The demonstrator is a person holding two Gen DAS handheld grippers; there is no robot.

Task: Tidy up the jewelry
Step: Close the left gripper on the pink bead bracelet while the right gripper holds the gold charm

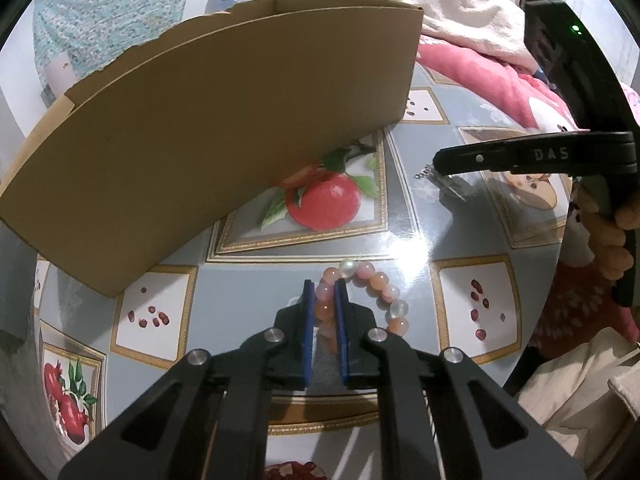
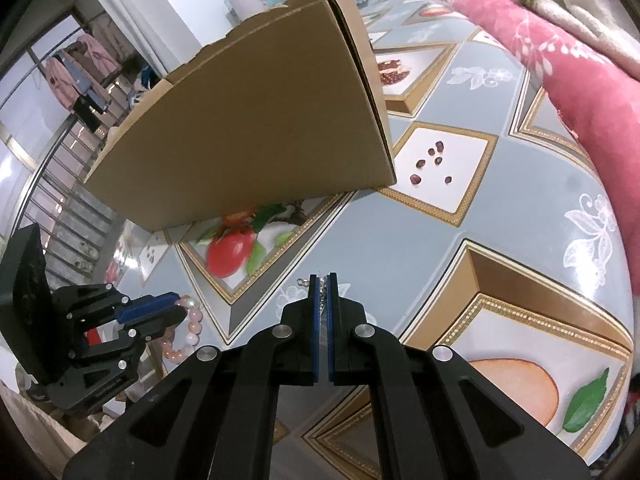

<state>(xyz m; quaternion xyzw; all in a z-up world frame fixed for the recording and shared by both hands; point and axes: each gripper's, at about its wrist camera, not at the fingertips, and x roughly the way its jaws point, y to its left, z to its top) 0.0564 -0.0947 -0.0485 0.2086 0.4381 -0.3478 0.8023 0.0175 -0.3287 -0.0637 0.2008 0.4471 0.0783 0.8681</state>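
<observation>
Bead bracelet (image 1: pixel 360 292) in left tool (image 1: pixel 325 286) — chain (image 2: pixel 322 284) in right tool (image 2: pixel 323 280).

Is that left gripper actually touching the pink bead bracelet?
Touching. In the left wrist view, the left gripper has its blue pads pressed against both sides of the bead bracelet.

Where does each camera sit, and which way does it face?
Left wrist: on the left gripper, facing down along its fingers at the bead bracelet they pinch; a hand shows.
Right wrist: on the right gripper, facing down at a thin chain between its pads.
Shared: cardboard box, table, bracelet, and each other's gripper.
</observation>
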